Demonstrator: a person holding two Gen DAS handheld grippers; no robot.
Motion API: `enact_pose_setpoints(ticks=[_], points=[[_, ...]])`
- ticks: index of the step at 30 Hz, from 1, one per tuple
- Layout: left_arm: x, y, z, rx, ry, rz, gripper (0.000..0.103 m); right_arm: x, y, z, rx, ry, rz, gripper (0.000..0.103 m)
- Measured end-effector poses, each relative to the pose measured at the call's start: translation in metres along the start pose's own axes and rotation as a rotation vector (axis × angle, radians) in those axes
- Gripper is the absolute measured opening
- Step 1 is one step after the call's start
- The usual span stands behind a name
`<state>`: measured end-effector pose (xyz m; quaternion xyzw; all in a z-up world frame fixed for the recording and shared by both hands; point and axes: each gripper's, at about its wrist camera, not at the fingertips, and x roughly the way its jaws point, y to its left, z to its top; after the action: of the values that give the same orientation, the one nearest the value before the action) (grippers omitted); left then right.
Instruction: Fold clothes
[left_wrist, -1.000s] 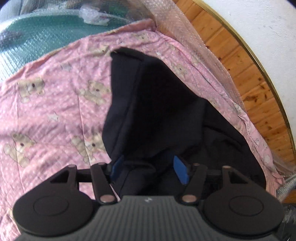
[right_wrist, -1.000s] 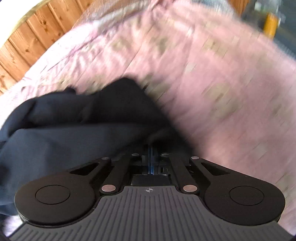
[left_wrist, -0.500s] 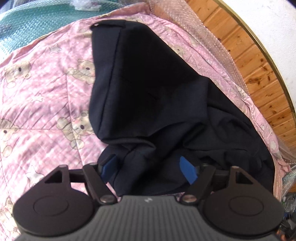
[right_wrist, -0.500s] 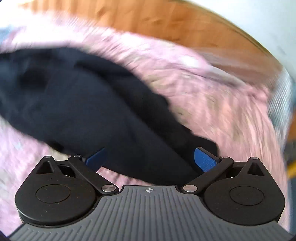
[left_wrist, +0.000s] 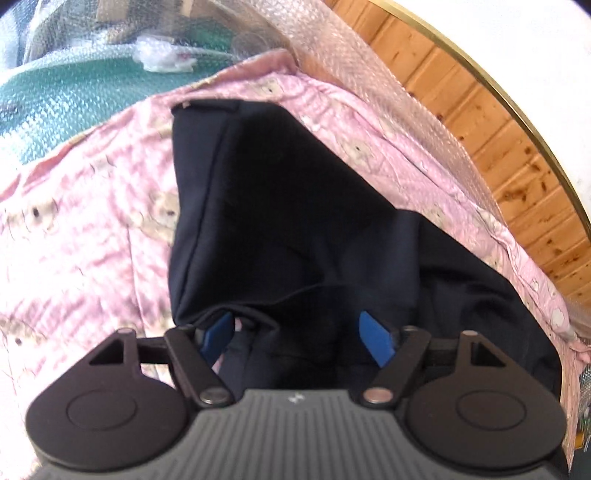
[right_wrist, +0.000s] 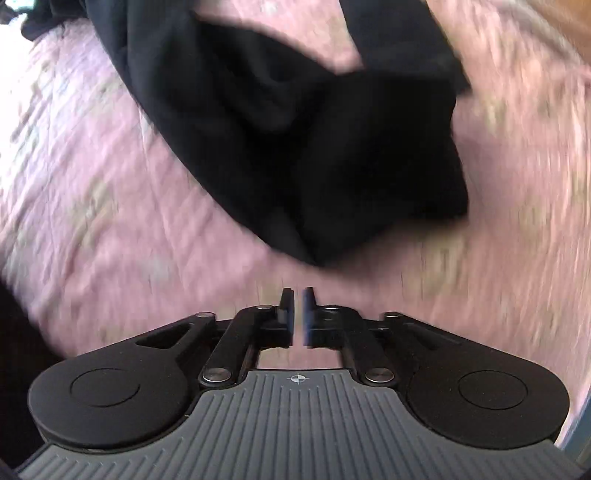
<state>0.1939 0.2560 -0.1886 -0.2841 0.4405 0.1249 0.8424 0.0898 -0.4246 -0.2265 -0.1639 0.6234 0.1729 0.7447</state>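
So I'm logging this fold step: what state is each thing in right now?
dark garment: partly folded, bunched at the near end, lying on the pink quilt
left gripper: jaws wide, garment fabric between them, not pinched
right gripper: jaws have just been closing, narrow gap, nothing between them, clear of the garment

Dark garment (left_wrist: 295, 221) — crumpled, perhaps half-folded

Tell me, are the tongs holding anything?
No. The left tongs straddle the dark navy fabric garment unpinched; the right tongs, just closing, are empty.
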Motion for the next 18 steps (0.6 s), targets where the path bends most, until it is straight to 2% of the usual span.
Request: enact_pose_setpoints(ticks=[2, 3, 5, 7, 9, 12, 15, 16, 17, 18], points=[[-0.008, -0.001, 0.009, 0.022, -0.028, 0.011, 0.076, -0.032, -0.018, -0.001, 0.118, -0.146, 0.031, 0.057], [-0.013, -0.002, 0.014, 0.035, -0.045, 0.018, 0.076, -0.05, -0.029, 0.003, 0.187, -0.248, 0.047, 0.063], [-0.021, -0.003, 0.026, 0.056, -0.076, 0.028, 0.077, -0.078, -0.051, 0.015, 0.299, -0.45, 0.052, 0.088], [-0.023, -0.002, 0.039, 0.055, -0.095, 0.035, 0.077, -0.08, -0.066, 0.042, 0.336, -0.554, -0.039, 0.099], [-0.02, -0.006, 0.047, 0.054, -0.098, 0.046, 0.077, -0.053, -0.08, 0.078, 0.336, -0.549, -0.095, 0.099], [-0.016, -0.018, 0.054, 0.069, -0.096, 0.06, 0.077, 0.007, -0.104, 0.134, 0.318, -0.457, -0.11, 0.096], [-0.017, -0.028, 0.054, 0.093, -0.098, 0.067, 0.077, 0.055, -0.114, 0.169, 0.259, -0.367, -0.093, 0.084], [-0.016, -0.031, 0.052, 0.094, -0.097, 0.068, 0.078, 0.065, -0.117, 0.176, 0.244, -0.342, -0.077, 0.063], [-0.016, -0.032, 0.05, 0.091, -0.096, 0.07, 0.078, 0.071, -0.124, 0.182, 0.237, -0.332, -0.054, 0.047], [-0.015, -0.033, 0.048, 0.086, -0.094, 0.072, 0.078, 0.072, -0.13, 0.189, 0.223, -0.33, -0.039, 0.023]])
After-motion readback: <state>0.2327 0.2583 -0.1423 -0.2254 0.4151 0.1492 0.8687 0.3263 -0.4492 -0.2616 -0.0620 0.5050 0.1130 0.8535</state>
